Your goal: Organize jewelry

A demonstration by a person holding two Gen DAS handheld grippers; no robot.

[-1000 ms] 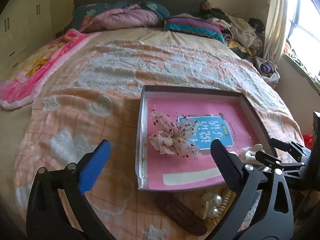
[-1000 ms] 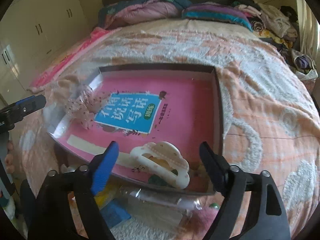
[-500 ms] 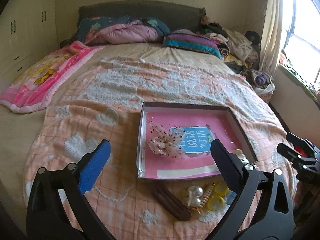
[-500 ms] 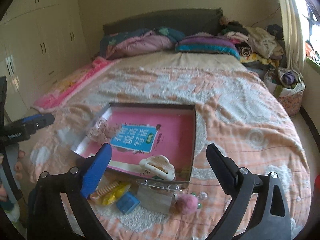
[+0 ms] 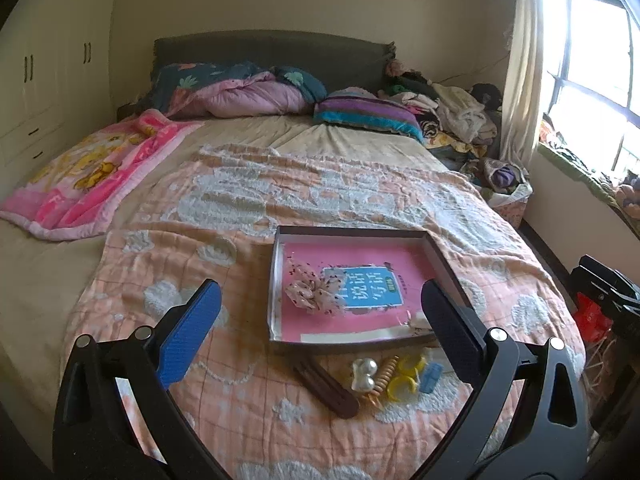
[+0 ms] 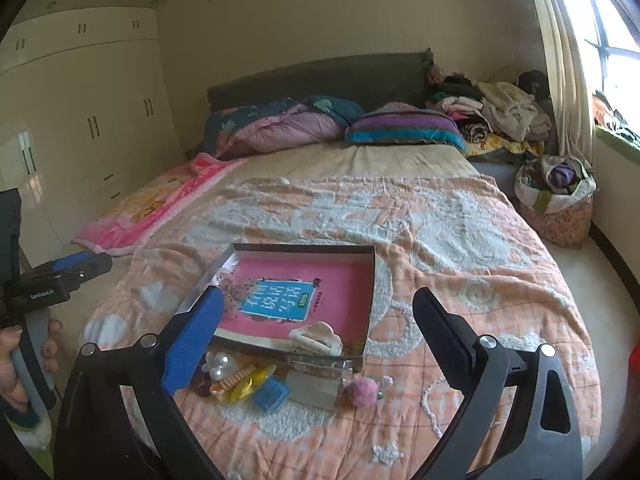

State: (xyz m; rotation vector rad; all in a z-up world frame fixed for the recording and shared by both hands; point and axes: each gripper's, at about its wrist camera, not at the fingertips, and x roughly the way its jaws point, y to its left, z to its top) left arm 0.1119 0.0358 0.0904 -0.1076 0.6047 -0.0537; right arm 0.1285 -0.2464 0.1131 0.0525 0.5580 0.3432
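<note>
On the left, the left tongs (image 5: 320, 312) are wide open and hold nothing. The right tongs (image 6: 318, 312) have just been opening, and now they are wide open and empty too. Both hang above the bed (image 6: 440, 216), well apart from the things.

The box (image 6: 370, 280) lies on the orange blanket. Inside it, at the left, is the spotted bow (image 5: 316, 294), and at the near right corner sits the white claw clip (image 6: 316, 338). Just in front of the box lies a little heap: the brown clip (image 5: 326, 386), the pearl bow (image 5: 364, 374), yellow rings (image 5: 402, 384) and a blue clip (image 6: 272, 394).

The heap is packed close, so tongs coming down could pinch two things at once or push some off the soft blanket.

Only the right view shows the pink pompom (image 6: 362, 390) and a clear block, maybe a small box, beside it. The left view shows the brown clip whole; the right view mostly hides it.
</note>
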